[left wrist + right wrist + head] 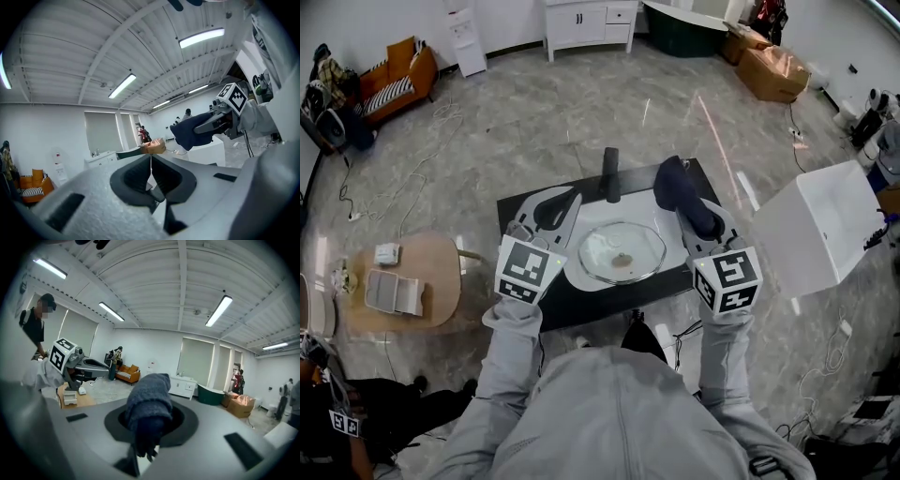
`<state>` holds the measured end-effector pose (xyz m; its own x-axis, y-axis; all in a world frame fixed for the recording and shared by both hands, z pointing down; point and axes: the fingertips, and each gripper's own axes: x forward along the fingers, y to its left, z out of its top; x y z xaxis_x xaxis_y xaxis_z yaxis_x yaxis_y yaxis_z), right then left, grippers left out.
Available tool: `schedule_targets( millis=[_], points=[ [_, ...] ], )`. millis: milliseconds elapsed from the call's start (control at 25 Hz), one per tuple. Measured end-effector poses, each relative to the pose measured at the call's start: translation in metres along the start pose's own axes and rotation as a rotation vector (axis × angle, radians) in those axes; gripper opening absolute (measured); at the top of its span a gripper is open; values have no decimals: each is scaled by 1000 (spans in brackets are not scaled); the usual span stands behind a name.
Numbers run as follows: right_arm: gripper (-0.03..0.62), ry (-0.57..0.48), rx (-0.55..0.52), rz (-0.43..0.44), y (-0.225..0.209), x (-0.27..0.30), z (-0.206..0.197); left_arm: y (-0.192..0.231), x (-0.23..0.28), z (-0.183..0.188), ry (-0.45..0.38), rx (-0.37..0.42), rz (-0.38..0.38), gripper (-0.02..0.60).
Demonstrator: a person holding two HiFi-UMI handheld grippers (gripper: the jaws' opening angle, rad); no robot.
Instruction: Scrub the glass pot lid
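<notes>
Glass pot lid [622,251] appears only in the head view, lying on the black table [591,305] between the left gripper [151,164] at its 9 o'clock, jaws closed on nothing, and the right gripper [146,439] at 3 o'clock, clamping a dark blue cloth [149,401].

From my feed: black worktop [600,302] carries 1 white panel [628,208]; glass pot lid [622,251] lies on it, dark cylinder [610,173] behind.
</notes>
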<state>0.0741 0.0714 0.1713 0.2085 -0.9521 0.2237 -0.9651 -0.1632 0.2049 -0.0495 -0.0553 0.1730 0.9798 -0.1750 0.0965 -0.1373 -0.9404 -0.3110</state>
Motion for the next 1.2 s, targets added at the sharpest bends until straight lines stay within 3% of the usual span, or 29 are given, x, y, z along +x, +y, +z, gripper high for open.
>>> schedule_targets(
  millis=[280, 1200],
  points=[
    [67, -60, -25, -7, 3, -11, 24, -3, -6, 27, -44, 35, -7, 29],
    [66, -48, -23, 51, 18, -15, 17, -24, 0, 18, -22, 21, -94, 29]
  ],
)
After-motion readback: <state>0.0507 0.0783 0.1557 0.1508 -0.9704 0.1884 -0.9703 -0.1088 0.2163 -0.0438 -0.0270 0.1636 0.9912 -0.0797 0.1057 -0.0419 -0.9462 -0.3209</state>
